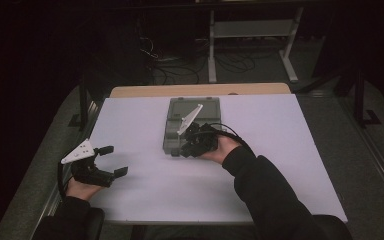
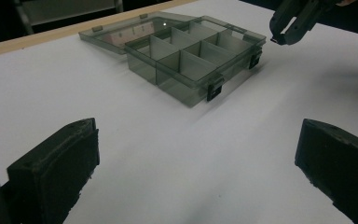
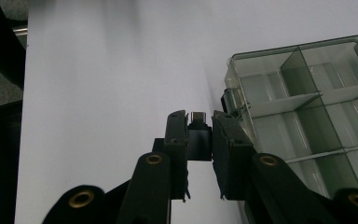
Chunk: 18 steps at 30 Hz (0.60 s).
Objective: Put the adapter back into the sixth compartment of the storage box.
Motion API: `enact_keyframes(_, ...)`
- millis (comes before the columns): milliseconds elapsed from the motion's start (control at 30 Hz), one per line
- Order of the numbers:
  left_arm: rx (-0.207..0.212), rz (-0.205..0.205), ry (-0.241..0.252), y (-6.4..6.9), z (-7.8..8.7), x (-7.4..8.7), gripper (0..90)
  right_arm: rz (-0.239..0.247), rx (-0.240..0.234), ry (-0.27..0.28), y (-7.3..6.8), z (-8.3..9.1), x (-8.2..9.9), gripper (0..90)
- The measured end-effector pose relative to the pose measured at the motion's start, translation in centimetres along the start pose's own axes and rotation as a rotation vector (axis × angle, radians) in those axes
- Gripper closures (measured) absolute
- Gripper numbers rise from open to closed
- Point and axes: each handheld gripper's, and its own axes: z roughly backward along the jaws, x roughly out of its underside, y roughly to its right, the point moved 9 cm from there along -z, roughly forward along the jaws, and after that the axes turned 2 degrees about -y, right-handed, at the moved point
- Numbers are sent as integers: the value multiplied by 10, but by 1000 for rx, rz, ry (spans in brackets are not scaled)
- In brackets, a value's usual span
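From above, your right gripper (image 1: 192, 142) hangs at the near end of the organizer box (image 1: 192, 111); your left gripper (image 2: 196, 177) idles, jaws apart. Its own view shows it clamping a small adapter (image 3: 198, 133); clear the wall before dropping it into a compartment.

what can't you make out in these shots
- Small black part in the right claw: right gripper view, the pads cover its sides, so its kind is unclear.
- Organizer box near end: high view, the right claw and hand cover it.
- Left claw body: left gripper view, cut off by the bottom edge.
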Motion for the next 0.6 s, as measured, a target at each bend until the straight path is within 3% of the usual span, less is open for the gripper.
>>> enact_keyframes(600,2,1,3,0,0,0,0,-6,15,1,18,3,-17,754)
